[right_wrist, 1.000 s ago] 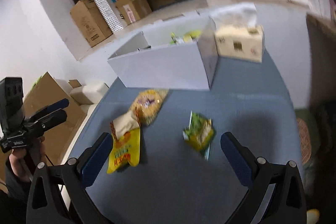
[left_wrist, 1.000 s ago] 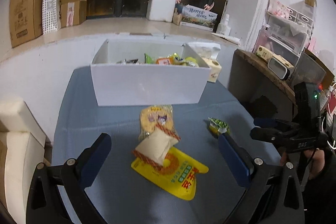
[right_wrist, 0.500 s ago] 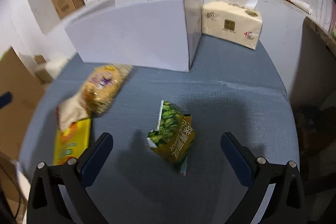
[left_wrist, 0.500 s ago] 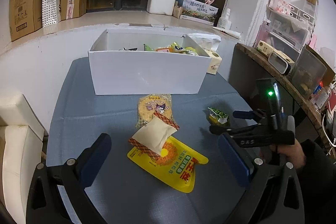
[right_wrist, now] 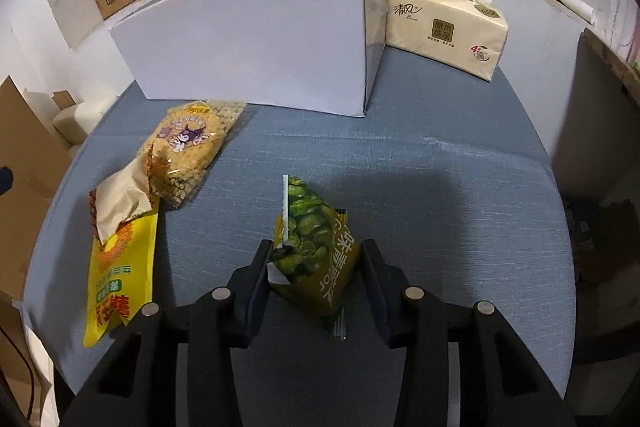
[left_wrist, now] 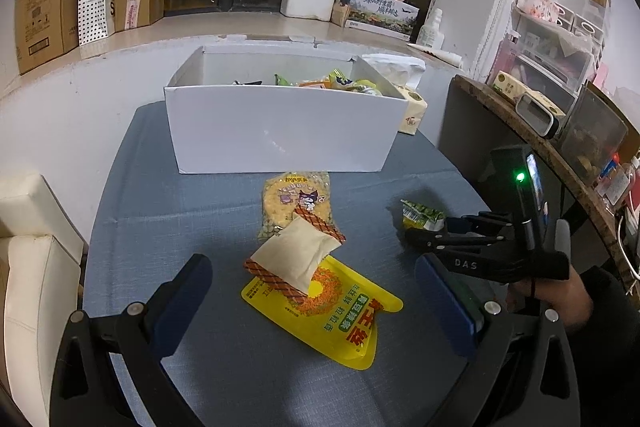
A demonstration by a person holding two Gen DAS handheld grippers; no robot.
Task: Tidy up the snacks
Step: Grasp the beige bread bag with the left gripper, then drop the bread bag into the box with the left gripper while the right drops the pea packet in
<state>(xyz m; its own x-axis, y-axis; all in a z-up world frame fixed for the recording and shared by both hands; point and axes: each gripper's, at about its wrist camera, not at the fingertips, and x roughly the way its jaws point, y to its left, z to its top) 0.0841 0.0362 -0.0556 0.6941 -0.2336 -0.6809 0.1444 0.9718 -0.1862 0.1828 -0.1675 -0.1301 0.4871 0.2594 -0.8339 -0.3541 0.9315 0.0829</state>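
A green snack packet point(right_wrist: 312, 243) stands between the fingers of my right gripper point(right_wrist: 315, 247), whose jaws are closing, and both pads touch its sides. In the left wrist view that right gripper point(left_wrist: 428, 229) reaches in from the right onto the green packet point(left_wrist: 420, 217). My left gripper point(left_wrist: 312, 275) hangs open above a beige packet point(left_wrist: 294, 259), which lies on a yellow pouch point(left_wrist: 340, 315) and a clear bag of yellow snacks point(left_wrist: 296, 199). Behind them is a white box point(left_wrist: 280, 131) with several snacks inside.
A tissue pack point(right_wrist: 444, 27) sits beside the white box point(right_wrist: 256, 39) at the back right of the blue table point(right_wrist: 440, 187). A dark wooden shelf point(left_wrist: 560, 155) with clutter borders the table's right. A person's hand point(left_wrist: 560, 299) holds the right gripper. Cream cushions point(left_wrist: 36, 267) lie left.
My right gripper came down over the green packet and its jaws closed from wide open onto the packet's sides. The left gripper has hardly moved.
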